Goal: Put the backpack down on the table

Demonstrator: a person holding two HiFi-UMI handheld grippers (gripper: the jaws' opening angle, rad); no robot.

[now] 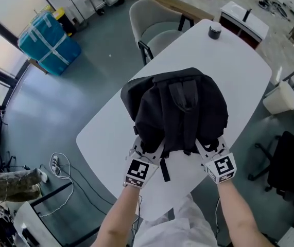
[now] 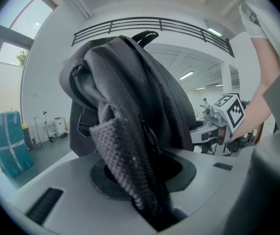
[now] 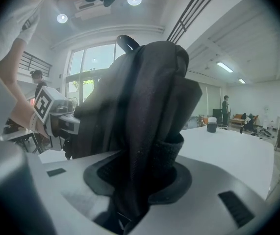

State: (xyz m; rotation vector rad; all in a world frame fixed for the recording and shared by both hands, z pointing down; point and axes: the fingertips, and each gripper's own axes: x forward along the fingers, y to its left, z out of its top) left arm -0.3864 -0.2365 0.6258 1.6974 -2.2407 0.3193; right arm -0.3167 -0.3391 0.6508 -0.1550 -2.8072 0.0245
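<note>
Head view, backpack: the backpack (image 1: 180, 109) was over the middle of the white table (image 1: 239, 71), with its long axis running away from you towards the small dark jar (image 1: 214, 31) at the far end.
Head view, grippers: your left gripper (image 1: 145, 152) and right gripper (image 1: 211, 148) were side by side at the near end of the bag, one at each corner. Neither hand was nearer than the other.
Head view, contact: you could not tell here if the far end already lay on the table.
Left gripper view, grip: the jaws were narrow and closed on a fold of dark mesh fabric of the backpack (image 2: 130, 111). The bag rose straight ahead of them.
Right gripper view, grip: the jaws were also narrow and pinched a thick dark fold of the backpack (image 3: 144, 106). The table (image 3: 228, 151) was close under the bag on the right.
Coming move, my judgement: the bag lay ahead of both grippers, so you probably needed to bring both hands down together and evenly.
</note>
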